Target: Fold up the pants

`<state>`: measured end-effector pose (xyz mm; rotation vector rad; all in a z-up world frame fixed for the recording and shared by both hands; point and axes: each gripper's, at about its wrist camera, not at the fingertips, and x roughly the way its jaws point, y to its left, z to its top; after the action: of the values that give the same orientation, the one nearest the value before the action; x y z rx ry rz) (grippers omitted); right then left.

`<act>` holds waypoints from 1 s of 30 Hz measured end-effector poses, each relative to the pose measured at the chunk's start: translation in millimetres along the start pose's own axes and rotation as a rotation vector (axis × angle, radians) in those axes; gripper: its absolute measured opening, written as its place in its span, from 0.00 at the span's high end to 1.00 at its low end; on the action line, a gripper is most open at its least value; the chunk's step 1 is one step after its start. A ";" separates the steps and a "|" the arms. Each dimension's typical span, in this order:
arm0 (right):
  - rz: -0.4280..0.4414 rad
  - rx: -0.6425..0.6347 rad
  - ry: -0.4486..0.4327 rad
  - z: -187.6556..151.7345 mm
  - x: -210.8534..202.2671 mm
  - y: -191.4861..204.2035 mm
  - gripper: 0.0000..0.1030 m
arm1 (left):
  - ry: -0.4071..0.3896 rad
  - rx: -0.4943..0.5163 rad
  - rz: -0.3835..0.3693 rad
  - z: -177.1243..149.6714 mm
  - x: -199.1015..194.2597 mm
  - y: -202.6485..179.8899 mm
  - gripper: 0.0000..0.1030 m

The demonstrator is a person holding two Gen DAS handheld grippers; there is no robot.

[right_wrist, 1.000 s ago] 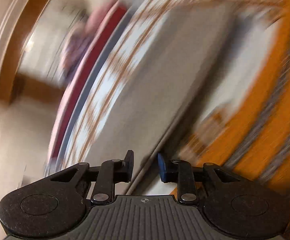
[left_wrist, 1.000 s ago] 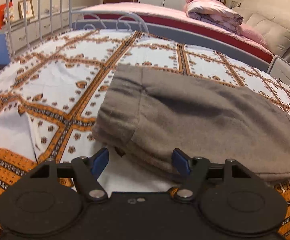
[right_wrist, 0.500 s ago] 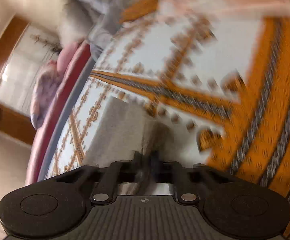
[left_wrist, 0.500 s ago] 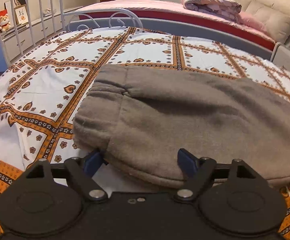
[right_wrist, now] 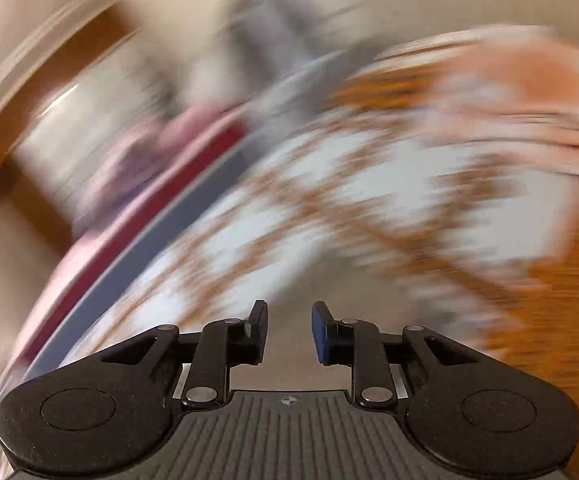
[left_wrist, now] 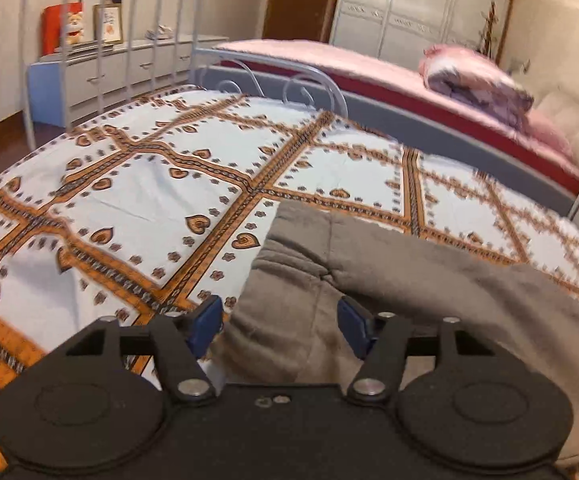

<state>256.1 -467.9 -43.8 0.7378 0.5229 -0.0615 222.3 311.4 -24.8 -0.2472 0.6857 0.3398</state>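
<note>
The grey-brown pants (left_wrist: 429, 300) lie folded on the orange and white patterned bedspread (left_wrist: 129, 200), reaching from the middle to the right in the left wrist view. My left gripper (left_wrist: 279, 326) is open, its blue-padded fingers straddling the near left end of the pants, low over the cloth. My right gripper (right_wrist: 288, 332) is open and empty. Its view is heavily blurred by motion; a grey strip of the pants (right_wrist: 289, 292) shows just ahead of its fingers.
A white metal bed frame (left_wrist: 137, 40) stands at the far left of the bed. A second bed with a pink cover (left_wrist: 329, 60) and a rolled quilt (left_wrist: 477, 80) lies behind. Drawers (left_wrist: 109, 68) and a wardrobe (left_wrist: 409, 12) line the walls.
My left gripper has moved in over the left end of the pants and turned left. My right gripper, shut on cloth half a second ago, has opened and is swinging fast.
</note>
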 end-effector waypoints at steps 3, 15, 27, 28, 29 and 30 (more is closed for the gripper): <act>0.157 -0.218 0.102 -23.8 33.3 83.2 0.76 | 0.020 -0.001 0.009 6.3 12.3 -4.2 0.50; 0.504 -0.622 0.422 -159.3 183.0 287.9 0.76 | 0.033 0.010 -0.083 22.5 47.3 3.7 0.42; 0.630 -0.770 0.675 -207.9 265.0 350.4 0.76 | 0.074 -0.026 -0.252 35.6 84.6 7.3 0.45; 0.652 -0.771 0.694 -209.1 266.4 351.0 0.76 | 0.089 -0.029 -0.269 33.5 86.0 7.2 0.46; 0.679 -0.773 0.721 -209.6 266.6 352.0 0.76 | 0.102 -0.017 -0.276 31.7 86.4 5.9 0.47; 0.708 -0.775 0.752 -210.3 265.3 353.4 0.76 | 0.103 0.013 -0.260 28.9 86.0 1.9 0.47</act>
<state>478.5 -33.3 -78.9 0.1166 0.8899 1.0613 300.3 342.0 -59.6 -0.3387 0.7469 0.0745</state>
